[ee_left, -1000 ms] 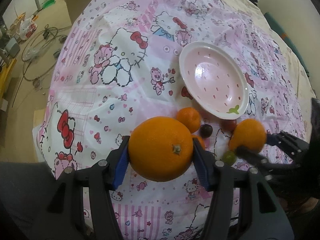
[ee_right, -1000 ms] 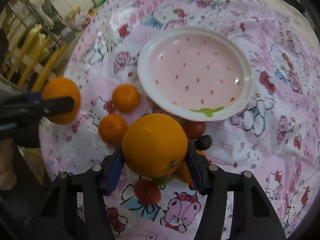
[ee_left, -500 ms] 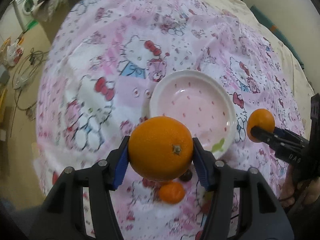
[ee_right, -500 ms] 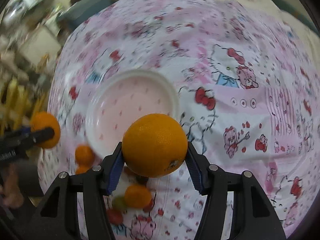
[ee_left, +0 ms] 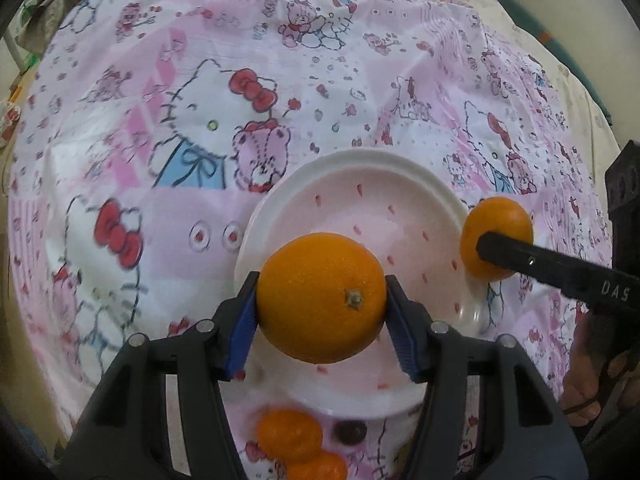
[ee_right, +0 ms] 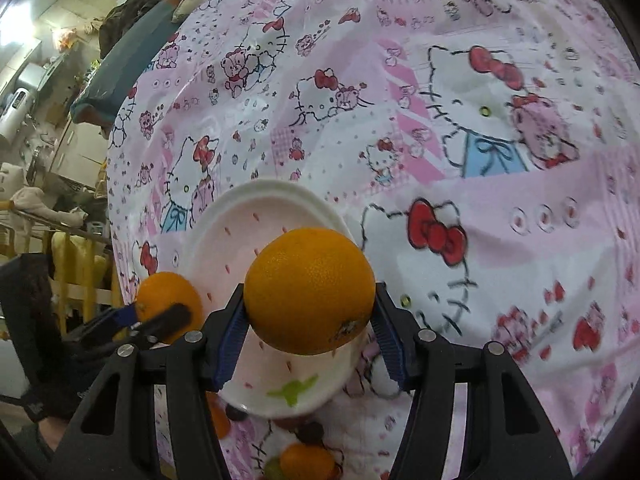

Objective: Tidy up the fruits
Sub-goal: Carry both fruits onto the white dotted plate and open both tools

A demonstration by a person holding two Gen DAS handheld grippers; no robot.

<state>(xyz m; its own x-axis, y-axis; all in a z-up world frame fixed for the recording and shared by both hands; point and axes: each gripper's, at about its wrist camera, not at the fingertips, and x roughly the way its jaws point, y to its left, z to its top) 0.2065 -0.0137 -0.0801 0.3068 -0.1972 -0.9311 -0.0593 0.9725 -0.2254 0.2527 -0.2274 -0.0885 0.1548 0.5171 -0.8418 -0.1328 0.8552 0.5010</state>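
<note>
My left gripper is shut on a large orange and holds it above the near part of a pink plate with a white rim. My right gripper is shut on a second large orange, held above the same plate. The right gripper's orange shows at the plate's right edge in the left wrist view. The left gripper's orange shows at the plate's left edge in the right wrist view. The plate holds no fruit.
Small mandarins and a dark small fruit lie on the Hello Kitty cloth just in front of the plate. More small fruits lie below the plate in the right wrist view. Household clutter stands beyond the table's left edge.
Both grippers have moved forward with their oranges, from above the loose fruit pile to above the plate. The pile now lies behind and below the fingers.
</note>
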